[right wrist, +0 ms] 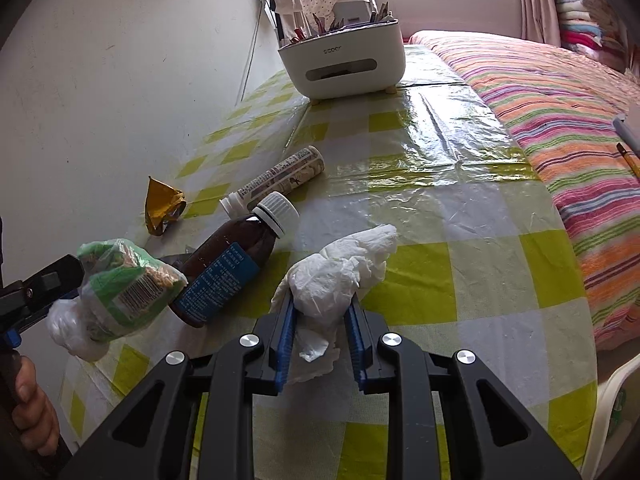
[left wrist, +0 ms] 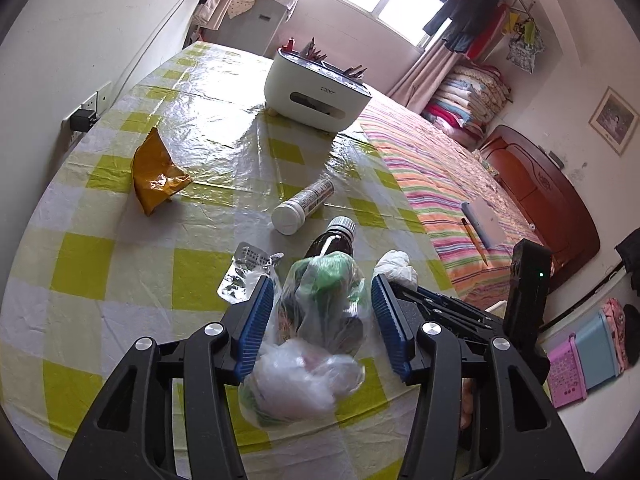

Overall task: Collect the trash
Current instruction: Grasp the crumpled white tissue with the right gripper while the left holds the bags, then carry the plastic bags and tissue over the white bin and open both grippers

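Observation:
My left gripper [left wrist: 322, 294] stands open around a crumpled clear-and-green plastic bag [left wrist: 320, 308]; the bag touches the left pad, and a gap shows at the right pad. The bag also shows in the right wrist view [right wrist: 120, 284]. My right gripper [right wrist: 322, 310] is shut on a crumpled white tissue [right wrist: 340, 268], also seen in the left wrist view [left wrist: 396, 266]. On the checked tablecloth [left wrist: 120, 280] lie a brown medicine bottle [right wrist: 236, 264], a white pill bottle [left wrist: 304, 206], an orange snack wrapper [left wrist: 154, 172] and an empty foil blister pack [left wrist: 244, 272].
A white desk organiser [left wrist: 316, 88] with pens stands at the table's far side. A striped bed [right wrist: 560, 120] with a notebook [left wrist: 484, 220] and pencil borders the table's right edge. A wall with a socket [left wrist: 86, 116] runs along the left.

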### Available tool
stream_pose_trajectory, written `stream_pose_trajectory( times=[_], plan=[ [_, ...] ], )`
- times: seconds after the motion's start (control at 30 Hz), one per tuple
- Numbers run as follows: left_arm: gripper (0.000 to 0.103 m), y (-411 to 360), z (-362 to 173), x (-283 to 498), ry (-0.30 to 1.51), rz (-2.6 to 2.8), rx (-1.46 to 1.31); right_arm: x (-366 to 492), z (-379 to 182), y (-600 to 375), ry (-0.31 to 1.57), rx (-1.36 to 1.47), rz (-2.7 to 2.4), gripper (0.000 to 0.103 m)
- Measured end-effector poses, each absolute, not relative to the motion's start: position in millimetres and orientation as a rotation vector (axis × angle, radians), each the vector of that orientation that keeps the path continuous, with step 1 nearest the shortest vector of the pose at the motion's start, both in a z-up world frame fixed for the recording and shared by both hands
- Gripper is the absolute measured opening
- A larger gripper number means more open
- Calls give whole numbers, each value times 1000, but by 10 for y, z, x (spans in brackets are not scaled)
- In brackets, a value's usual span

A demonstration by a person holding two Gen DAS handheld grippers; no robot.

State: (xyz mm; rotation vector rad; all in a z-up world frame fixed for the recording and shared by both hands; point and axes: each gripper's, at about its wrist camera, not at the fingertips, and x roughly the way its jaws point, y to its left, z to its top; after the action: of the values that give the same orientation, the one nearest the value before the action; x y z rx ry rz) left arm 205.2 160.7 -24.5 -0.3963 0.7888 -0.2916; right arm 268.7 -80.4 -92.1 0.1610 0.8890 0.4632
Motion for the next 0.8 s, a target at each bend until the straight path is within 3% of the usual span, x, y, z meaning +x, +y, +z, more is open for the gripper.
stream_pose_trajectory(
  times=[0.1, 0.2, 0.27, 0.33, 0.43, 0.53, 0.8],
  plan=[
    [22, 1591, -235, 2005, 786, -287, -374, 2667, -889, -857, 876, 168, 459, 23],
    [19, 1606, -294, 2023, 818, -265, -372, 2648, -872, -871, 873, 170, 461, 23],
    [24, 1608, -344, 2038, 846, -260, -373, 2632, -867, -880, 871, 174, 462, 23],
    [51, 1586, -363, 2019, 855, -271, -359, 2612, -854, -886, 863, 169, 463, 23],
    [82, 1466, -255, 1864, 809, -338, -304, 2583, -822, -916, 850, 177, 466, 23],
    [88, 1192, -181, 1679, 815, -466, -163, 2569, -793, -954, 843, 193, 468, 23],
    [86, 767, -618, 1706, 993, -476, 49, 2475, -705, -1052, 816, 224, 484, 23]
  ],
)
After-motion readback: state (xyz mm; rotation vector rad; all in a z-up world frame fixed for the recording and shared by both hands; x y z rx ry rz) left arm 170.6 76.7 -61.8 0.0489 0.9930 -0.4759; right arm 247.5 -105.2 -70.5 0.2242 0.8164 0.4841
